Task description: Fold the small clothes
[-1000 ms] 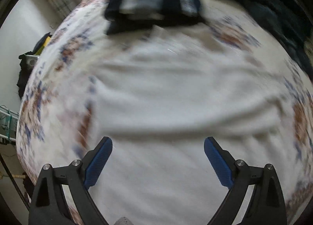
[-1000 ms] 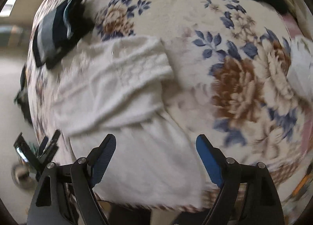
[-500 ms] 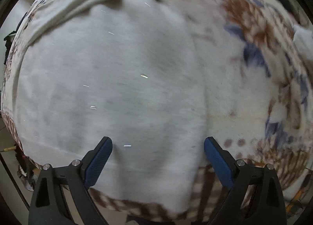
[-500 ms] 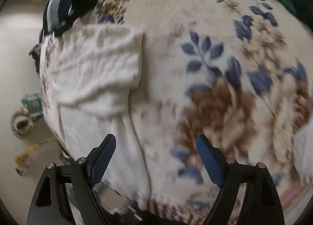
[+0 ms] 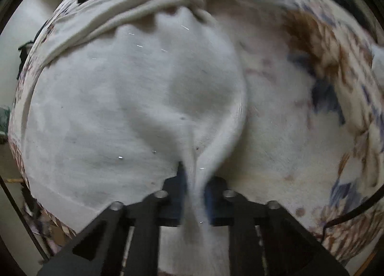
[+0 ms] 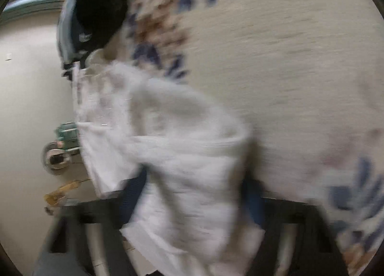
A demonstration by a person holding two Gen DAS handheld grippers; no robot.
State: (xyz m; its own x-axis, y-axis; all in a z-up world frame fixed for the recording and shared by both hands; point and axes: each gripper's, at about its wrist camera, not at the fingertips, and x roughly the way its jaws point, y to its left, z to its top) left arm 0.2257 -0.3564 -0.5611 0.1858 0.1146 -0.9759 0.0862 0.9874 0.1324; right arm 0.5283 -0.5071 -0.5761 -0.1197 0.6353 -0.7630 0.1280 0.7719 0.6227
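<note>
Spread under everything is a cream blanket (image 5: pixel 300 131) with blue and brown flowers, and the white garment (image 5: pixel 124 107) lies flat on it along the near edge; take that garment as your landmark.

At its near hem, your left gripper (image 5: pixel 195 192) has its jaws pinched together on a ridge of the white cloth, which runs up between the blue pads (image 5: pixel 181 180). Off the garment's right side, your right gripper (image 6: pixel 192 199) is closing, with a bunched fold of the same garment (image 6: pixel 182 156) between its pads; blur hides whether they press on it yet.

You look to be at the grasp stage of a fold, both hands taking an edge. Next, I'd judge, you need the right grip secure, then lift both holds together and carry the edge across evenly, so the cloth doesn't twist or slip.

Beyond the garment's far end sits a dark folded item (image 6: pixel 96 9), touching or just beside it; it may crowd the fold. Past the garment's outer edge the blanket drops to a pale floor (image 6: pixel 28 98) with small clutter, so don't drag cloth that way.
</note>
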